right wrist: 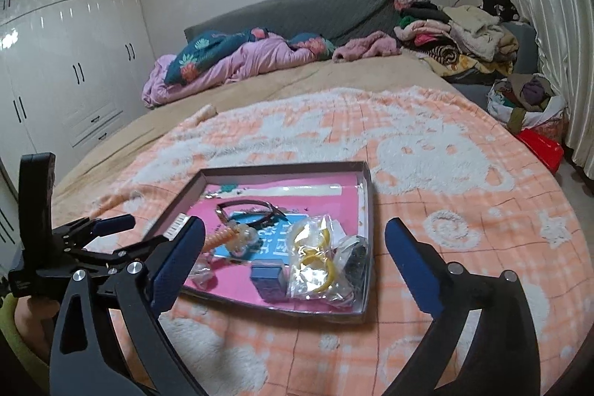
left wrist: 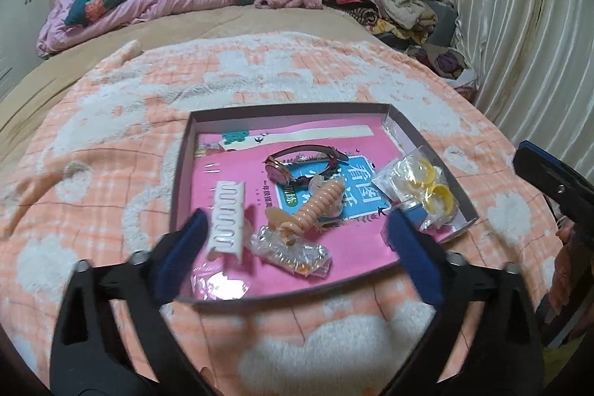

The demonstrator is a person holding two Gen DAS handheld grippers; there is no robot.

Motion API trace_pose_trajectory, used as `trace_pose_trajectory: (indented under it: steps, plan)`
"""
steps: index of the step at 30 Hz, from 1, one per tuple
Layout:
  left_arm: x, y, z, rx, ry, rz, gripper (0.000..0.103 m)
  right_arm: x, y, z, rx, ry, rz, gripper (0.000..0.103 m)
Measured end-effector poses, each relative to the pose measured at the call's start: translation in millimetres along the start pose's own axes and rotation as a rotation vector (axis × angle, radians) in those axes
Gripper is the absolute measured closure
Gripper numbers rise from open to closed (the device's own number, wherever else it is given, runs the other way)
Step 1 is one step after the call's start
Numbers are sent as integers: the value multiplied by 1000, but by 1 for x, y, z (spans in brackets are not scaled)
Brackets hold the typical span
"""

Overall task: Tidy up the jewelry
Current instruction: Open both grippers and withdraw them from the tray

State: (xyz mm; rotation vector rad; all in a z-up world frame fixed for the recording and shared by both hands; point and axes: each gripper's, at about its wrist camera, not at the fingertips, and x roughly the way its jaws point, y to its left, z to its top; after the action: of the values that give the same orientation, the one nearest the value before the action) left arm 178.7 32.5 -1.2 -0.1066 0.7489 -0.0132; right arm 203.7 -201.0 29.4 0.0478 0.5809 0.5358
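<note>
The right gripper [right wrist: 295, 247] is hovering with its jaws spread wide and nothing between them, above the near edge of a shallow tray [right wrist: 282, 166] that is lying on an orange-and-white blanket [right wrist: 427, 173]. Inside the tray, a watch [right wrist: 247, 210] is resting toward the far side, a small blue box [right wrist: 268, 277] is sitting near, and bagged yellow rings [right wrist: 315, 258] are lying just right of it. The left gripper [right wrist: 111, 229] is showing at the left.

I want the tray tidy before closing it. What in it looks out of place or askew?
The white hair clip leans tilted against the tray's left wall instead of lying flat. The peach spiral hair tie sprawls across a clear packet.
</note>
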Motion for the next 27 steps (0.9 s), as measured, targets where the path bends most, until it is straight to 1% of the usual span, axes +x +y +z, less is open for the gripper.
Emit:
trace_pose_trajectory:
  steps: [4,7,12,14,17,21,23,27]
  plan:
    - [-21,-2,-5,-13,-30,12,9,-25,11,-3,-14,-26,15,5]
    - [-38,-4,-9,-17,-60,40,9,-40,20,-6,-32,-39,17,4]
    - [-58,-6,-23,-16,-68,34,9,-65,33,-20,-51,-53,22,4]
    - [-68,-6,-33,-30,-75,13,9,-69,35,-28,-50,-42,18,4]
    - [-76,-4,-46,-52,-62,-11,9,-71,35,-43,-32,-17,2,4]
    - [-79,-6,-63,-55,-59,21,9,-68,33,-62,1,24,-30,4]
    - [-80,-6,-72,-57,-58,45,9,-66,32,-69,21,43,-33,4]
    - [-79,-5,-83,-50,-38,49,9,-59,39,-84,18,93,-25,4]
